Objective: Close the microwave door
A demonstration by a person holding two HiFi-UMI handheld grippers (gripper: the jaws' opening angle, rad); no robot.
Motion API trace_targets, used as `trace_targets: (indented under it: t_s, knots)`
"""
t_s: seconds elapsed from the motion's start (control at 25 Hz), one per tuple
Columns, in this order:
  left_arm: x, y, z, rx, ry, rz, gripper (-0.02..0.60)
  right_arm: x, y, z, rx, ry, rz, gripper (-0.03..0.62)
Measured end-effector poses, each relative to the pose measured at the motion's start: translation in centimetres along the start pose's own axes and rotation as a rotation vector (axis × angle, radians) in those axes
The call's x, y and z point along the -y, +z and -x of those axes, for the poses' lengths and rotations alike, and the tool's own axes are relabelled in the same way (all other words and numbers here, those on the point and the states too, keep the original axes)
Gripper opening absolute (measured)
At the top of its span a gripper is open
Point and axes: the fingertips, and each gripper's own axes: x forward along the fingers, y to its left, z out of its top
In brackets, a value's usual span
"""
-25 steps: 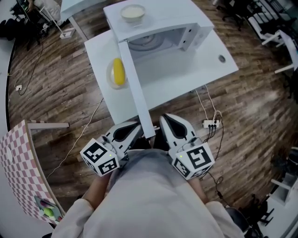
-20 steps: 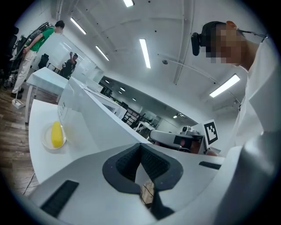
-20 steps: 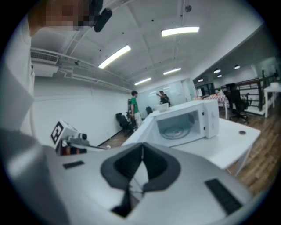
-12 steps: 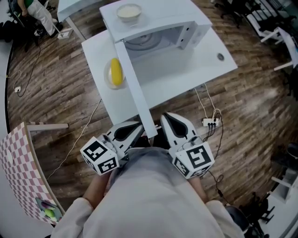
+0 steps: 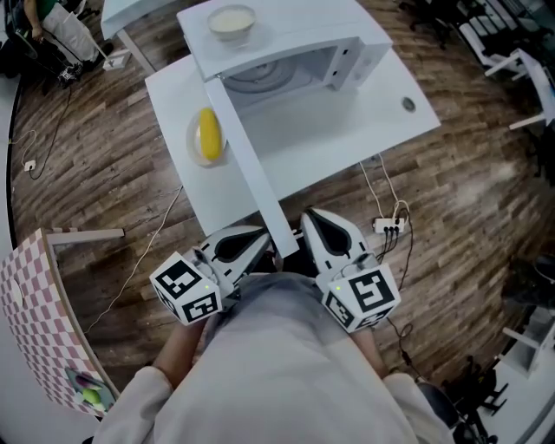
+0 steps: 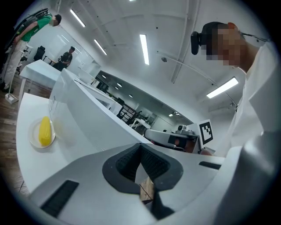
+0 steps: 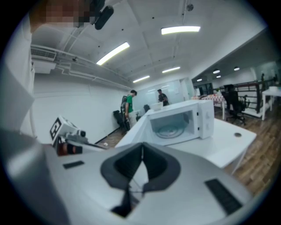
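The door (image 5: 247, 160) stands wide open from the microwave (image 5: 286, 43), its free edge reaching off the tabletop (image 5: 364, 130). Both hand-held grippers, left (image 5: 260, 243) and right (image 5: 310, 224), are pressed together, empty, near the body. A hard shove could slam the door and jolt the bowl (image 5: 231, 19) on top. A left reach might clip the corn (image 5: 208, 133).

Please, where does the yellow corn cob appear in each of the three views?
Head view: the corn cob lies on a plate, upper left, left of the open microwave door.
Left gripper view: far left, mid-height, on the same plate.
Right gripper view: not in it.
Shared landmark: the microwave door, seen in all three.
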Motion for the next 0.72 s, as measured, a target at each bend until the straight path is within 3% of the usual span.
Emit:
trace_targets:
  t_s: [0.72]
  knots:
    - [0.4,0.5,-3.3,-0.029,-0.047,0.021,0.017,3.3,0.4,0.5,-0.006,-0.036,-0.030,0.023]
